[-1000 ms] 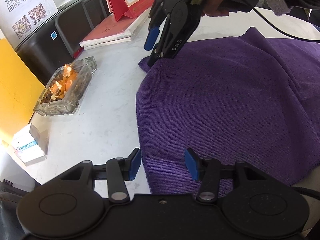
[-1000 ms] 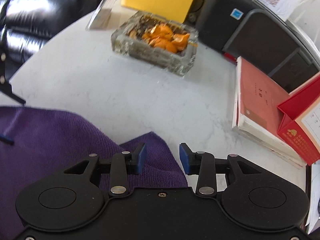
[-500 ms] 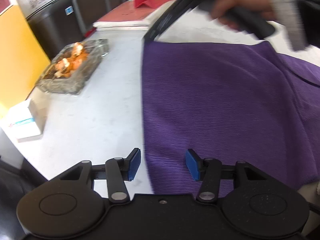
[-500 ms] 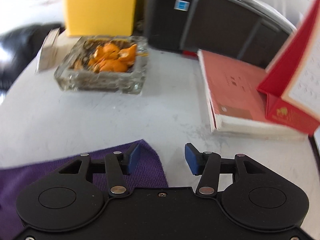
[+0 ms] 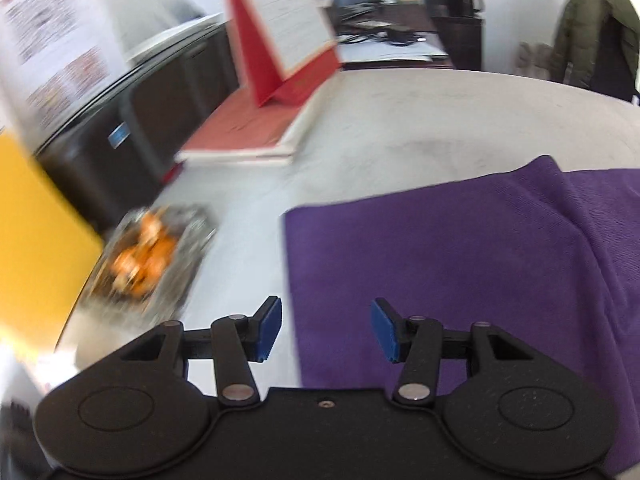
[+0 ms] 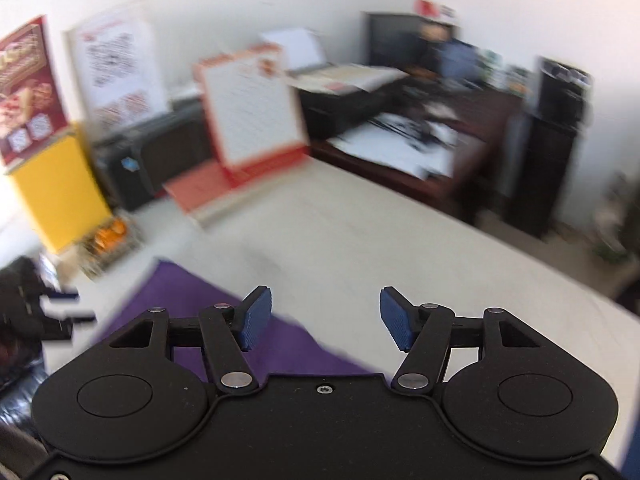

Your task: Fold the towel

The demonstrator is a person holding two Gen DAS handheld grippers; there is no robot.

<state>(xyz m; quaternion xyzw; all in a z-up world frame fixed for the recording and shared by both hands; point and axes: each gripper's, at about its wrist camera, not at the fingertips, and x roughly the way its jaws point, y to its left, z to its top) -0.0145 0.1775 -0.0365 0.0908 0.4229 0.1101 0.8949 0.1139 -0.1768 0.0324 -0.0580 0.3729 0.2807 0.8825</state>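
Observation:
A purple towel (image 5: 460, 264) lies folded on the white table, its left edge straight and a raised fold along its right side. My left gripper (image 5: 326, 330) hovers open above the towel's near left edge, with nothing pinched between its blue pads. In the right wrist view the towel (image 6: 188, 312) shows below and to the left. My right gripper (image 6: 326, 322) is lifted off it, its jaws opening and empty, over bare table. The left gripper (image 6: 64, 312) appears blurred at that view's left edge.
A glass ashtray (image 5: 148, 256) with orange peels sits left of the towel. Behind it stand a yellow box (image 5: 36, 248), a red book (image 5: 248, 132) and a red desk calendar (image 5: 280, 28). A dark desk (image 6: 420, 128) lies beyond the white table (image 6: 400, 248).
My right gripper let go of the towel's far left corner, opened wider, rose and swung away to the right, out of the left wrist view. My left gripper shifted slightly and stayed open.

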